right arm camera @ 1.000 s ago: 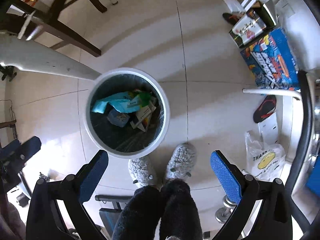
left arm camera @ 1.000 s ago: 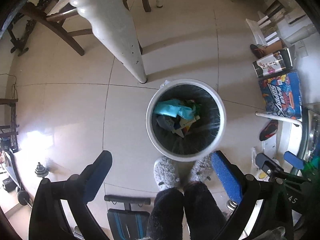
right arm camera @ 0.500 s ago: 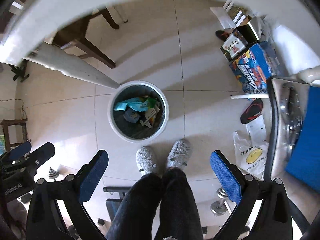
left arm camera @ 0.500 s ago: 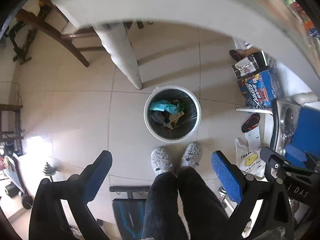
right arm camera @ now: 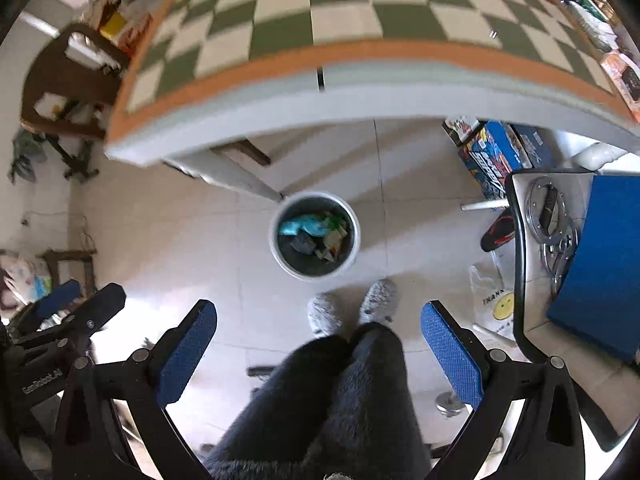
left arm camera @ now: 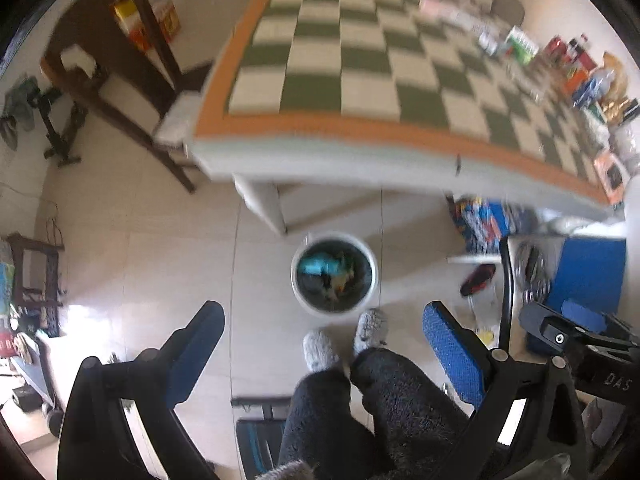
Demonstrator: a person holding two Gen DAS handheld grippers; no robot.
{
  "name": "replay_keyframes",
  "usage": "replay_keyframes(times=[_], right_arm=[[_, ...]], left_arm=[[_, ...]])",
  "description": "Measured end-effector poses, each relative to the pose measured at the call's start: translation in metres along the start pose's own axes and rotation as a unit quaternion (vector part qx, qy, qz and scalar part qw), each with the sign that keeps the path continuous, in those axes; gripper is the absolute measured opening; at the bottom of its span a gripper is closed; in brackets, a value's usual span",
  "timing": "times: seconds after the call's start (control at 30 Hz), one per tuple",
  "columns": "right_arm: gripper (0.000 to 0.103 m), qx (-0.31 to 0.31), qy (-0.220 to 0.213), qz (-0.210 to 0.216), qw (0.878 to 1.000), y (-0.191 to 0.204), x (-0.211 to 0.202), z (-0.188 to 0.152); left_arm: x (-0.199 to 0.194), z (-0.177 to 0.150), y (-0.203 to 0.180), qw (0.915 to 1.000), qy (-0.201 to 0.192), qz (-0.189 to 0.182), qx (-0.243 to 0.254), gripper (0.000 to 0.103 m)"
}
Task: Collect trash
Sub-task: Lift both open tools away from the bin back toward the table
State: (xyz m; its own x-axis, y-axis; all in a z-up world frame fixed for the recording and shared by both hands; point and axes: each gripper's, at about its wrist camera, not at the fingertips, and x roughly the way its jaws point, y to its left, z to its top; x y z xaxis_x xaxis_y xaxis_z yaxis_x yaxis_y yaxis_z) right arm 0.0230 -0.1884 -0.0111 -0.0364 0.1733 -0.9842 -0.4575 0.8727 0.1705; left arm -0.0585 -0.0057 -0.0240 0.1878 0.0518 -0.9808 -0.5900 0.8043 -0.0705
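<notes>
A white trash bin [left arm camera: 370, 258] with a dark liner stands on the floor below the table edge, holding a teal wrapper [left arm camera: 316, 267] and other scraps; it also shows in the right wrist view [right arm camera: 354, 232]. My left gripper [left arm camera: 324, 330] is open and empty, high above the floor. My right gripper [right arm camera: 319, 320] is open and empty, level with it. A table with a green-and-white checkered cloth [left arm camera: 360, 60] [right arm camera: 340, 8] lies ahead, with blurred packets and wrappers [left arm camera: 520, 46] along its far right side.
The person's dark-trousered legs and grey slippers [left arm camera: 320, 350] stand by the bin. A dark wooden chair [left arm camera: 100, 60] is at left. Blue boxes [right arm camera: 492, 156], a sandal [right arm camera: 498, 232], a smiley plastic bag [right arm camera: 496, 304] and a blue-seated chair [right arm camera: 600, 260] are at right.
Both grippers have risen from just above the bin to above table height; the bin has shrunk in view and the checkered tabletop has come into sight. Both stay open.
</notes>
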Motion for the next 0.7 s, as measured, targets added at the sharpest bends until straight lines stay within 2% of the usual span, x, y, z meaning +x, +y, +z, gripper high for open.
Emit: replay_keyframes(times=[0.07,0.2,0.4,0.5,0.57,0.6,0.67,0.7], right_arm=[[0.103,0.015,-0.021,0.012,1.000,-0.004,-0.023,0.016],[0.103,0.041,-0.057,0.028,0.997,-0.020,-0.057,0.058],[0.103,0.084,-0.103,0.021,0.991,-0.079,-0.091,0.157],[0.103,0.110,-0.101,0.021,0.989,-0.122,-0.085,0.217],[0.103,0.118,-0.090,0.009,0.989,-0.153,-0.074,0.261],[0.103,0.107,-0.084,0.003,0.991,-0.166,-0.067,0.283],[0.103,0.065,-0.055,-0.048,0.995,-0.189,-0.042,0.333],[0.103,0.040,-0.041,-0.069,0.996,-0.197,-0.029,0.355]], left_arm=[[-0.012,0.019,-0.007,0.9997,-0.021,0.007,0.003,0.102],[-0.025,0.079,-0.032,0.9980,-0.059,0.018,0.016,0.103],[-0.008,0.177,-0.093,0.9952,-0.077,0.038,0.047,0.103],[0.009,0.228,-0.133,0.9930,-0.073,0.059,0.072,0.103],[0.029,0.267,-0.162,0.9883,-0.076,0.090,0.097,0.103],[0.034,0.276,-0.168,0.9864,-0.075,0.102,0.105,0.103],[0.063,0.308,-0.189,0.9793,-0.065,0.147,0.123,0.103],[0.070,0.316,-0.193,0.9783,-0.062,0.153,0.125,0.103]])
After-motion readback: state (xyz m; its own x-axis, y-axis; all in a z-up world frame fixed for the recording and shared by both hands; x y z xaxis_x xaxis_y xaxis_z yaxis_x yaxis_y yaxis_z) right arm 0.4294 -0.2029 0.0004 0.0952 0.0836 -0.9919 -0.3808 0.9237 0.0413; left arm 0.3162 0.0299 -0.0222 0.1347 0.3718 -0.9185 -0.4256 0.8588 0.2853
